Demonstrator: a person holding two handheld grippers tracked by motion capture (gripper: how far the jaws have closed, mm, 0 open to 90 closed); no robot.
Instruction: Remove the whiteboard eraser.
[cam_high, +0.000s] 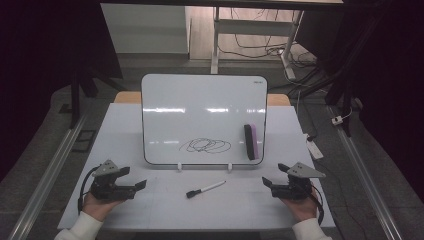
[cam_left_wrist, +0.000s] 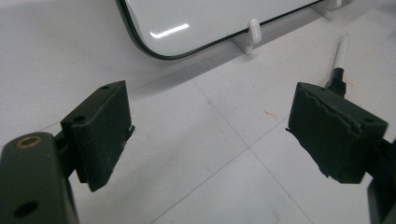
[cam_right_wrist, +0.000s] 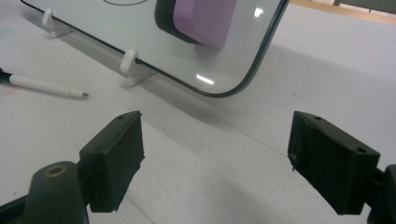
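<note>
Left gripper (cam_high: 142, 184): lower left of the high view, resting on the table (cam_high: 165, 210), jaws spread apart, nothing between them.
Right gripper (cam_high: 266, 182): lower right, jaws likewise apart and empty.
Marker (cam_high: 205, 189): bottom centre, lying flat between the two grippers, black cap pointing left; likely light, stiff and prone to roll, best pinched across the white barrel at mid-length.
Whiteboard (cam_high: 200, 107): centre, propped on white clips, a black scribble low on it.
Eraser (cam_high: 250, 141): clinging to the board's lower right; purple, probably soft.
</note>
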